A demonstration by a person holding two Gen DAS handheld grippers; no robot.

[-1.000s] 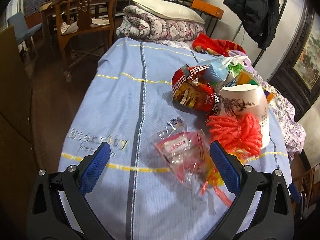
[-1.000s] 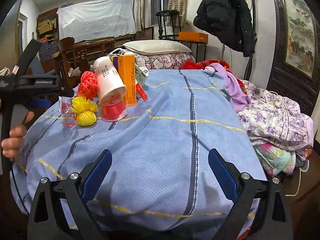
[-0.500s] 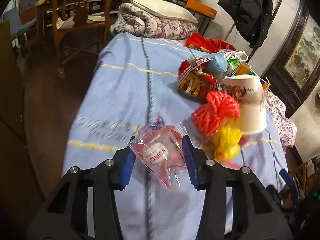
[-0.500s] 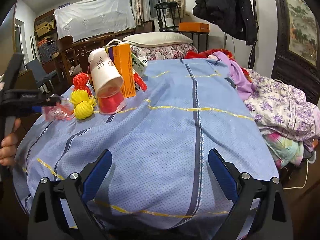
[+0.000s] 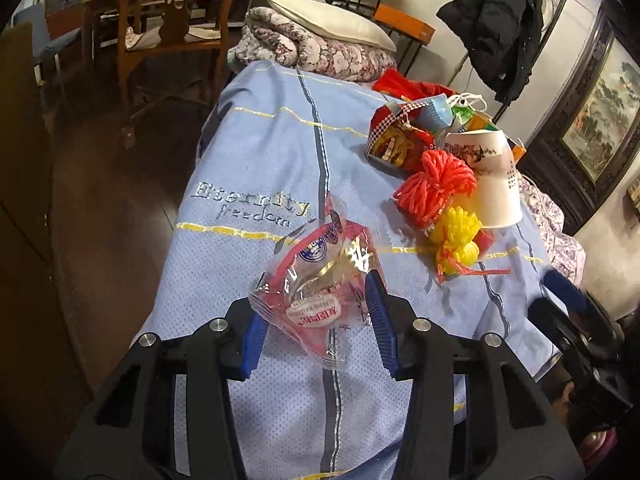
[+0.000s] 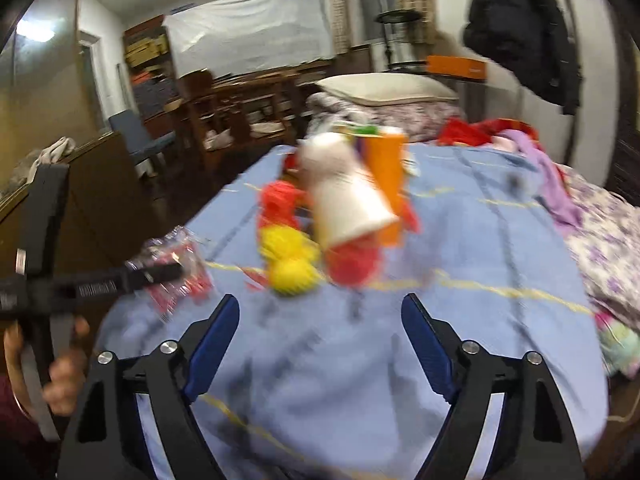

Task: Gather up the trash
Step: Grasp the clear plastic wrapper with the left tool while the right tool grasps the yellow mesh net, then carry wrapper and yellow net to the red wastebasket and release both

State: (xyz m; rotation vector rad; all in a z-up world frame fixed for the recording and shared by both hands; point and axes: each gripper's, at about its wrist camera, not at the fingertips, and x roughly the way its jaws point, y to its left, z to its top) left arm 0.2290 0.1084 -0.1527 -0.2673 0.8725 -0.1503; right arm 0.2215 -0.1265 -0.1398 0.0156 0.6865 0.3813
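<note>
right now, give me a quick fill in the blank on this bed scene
1. The left gripper is shut on a clear and red ____.
2. The paper cup stands ____ side up.
3. Beside the orange pompom lies a ____ one.
4. The right gripper has ____ between its closing jaws.

Missing words: wrapper; wrong; yellow; nothing

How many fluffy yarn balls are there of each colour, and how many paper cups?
Orange-red yarn balls: 1
Yellow yarn balls: 1
Paper cups: 1
Total: 3
</note>
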